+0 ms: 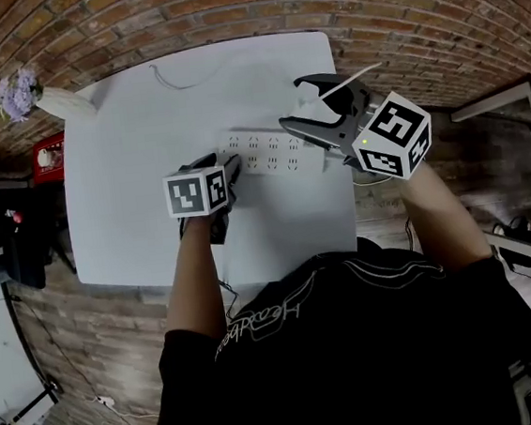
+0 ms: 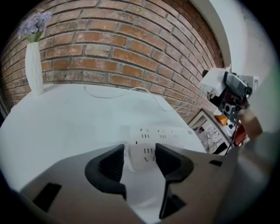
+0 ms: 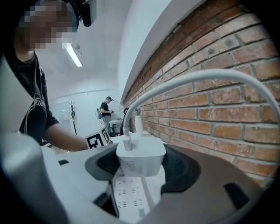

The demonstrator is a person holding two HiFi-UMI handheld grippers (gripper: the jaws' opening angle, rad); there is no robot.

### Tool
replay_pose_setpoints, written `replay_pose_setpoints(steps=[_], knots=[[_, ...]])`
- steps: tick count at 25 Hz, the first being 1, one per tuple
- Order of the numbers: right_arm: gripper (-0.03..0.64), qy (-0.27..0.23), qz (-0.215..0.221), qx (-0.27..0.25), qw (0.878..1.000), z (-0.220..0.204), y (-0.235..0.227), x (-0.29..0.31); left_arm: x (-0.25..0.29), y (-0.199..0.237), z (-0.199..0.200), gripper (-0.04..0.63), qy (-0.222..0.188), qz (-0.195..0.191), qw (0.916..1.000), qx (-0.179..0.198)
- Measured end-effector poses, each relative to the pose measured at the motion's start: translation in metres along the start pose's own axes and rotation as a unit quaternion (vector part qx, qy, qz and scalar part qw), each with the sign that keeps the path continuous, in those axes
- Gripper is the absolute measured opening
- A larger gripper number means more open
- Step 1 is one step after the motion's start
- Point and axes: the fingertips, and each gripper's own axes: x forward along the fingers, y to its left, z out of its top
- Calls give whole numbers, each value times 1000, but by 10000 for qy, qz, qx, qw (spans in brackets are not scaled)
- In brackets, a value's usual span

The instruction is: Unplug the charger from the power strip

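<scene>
A white power strip (image 1: pixel 273 151) lies on the white table (image 1: pixel 133 211). My left gripper (image 1: pixel 231 170) is shut on the strip's left end (image 2: pixel 142 154), one jaw against each side. My right gripper (image 1: pixel 300 105) hovers over the strip's right end. In the right gripper view it (image 3: pixel 140 165) is shut on a white cube charger (image 3: pixel 140 156), whose white cable (image 3: pixel 175 83) arcs up and away. The charger sits just above the strip's sockets (image 3: pixel 130 199); its prongs are hidden, so I cannot tell whether they are still in a socket.
A white vase with purple flowers (image 1: pixel 54 101) lies at the table's far left corner, and a thin cable (image 1: pixel 174 80) lies near the far edge. The floor around the table is brick-patterned. A red item (image 1: pixel 49 156) sits left of the table, a desk (image 1: pixel 521 133) to the right.
</scene>
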Motion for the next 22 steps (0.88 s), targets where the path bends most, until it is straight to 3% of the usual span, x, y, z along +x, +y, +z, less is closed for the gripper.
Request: replay_pose_setpoints(steps=[3, 5, 7, 12, 16, 22], knots=[[249, -181, 45, 326, 9993, 6, 7, -11, -5, 0, 1, 210, -34, 105, 9999, -15], [249, -309, 95, 560, 9979, 8, 13, -17, -14, 2, 4, 130, -148, 296, 9995, -15], [249, -437, 144, 766, 9960, 10, 19, -24, -29, -1, 12, 115, -431, 370, 9984, 30], [249, -661, 54, 1065, 9921, 13, 37, -51, -72, -42, 26, 60, -1262, -169, 9917, -187], [249, -876, 329, 1335, 9866, 19, 57, -75, -106, -88, 40, 40, -1829, -561, 9813, -213], [249, -1121, 820, 1491, 9790, 32, 98, -115, -155, -149, 42, 31, -2258, -569, 9725, 54]])
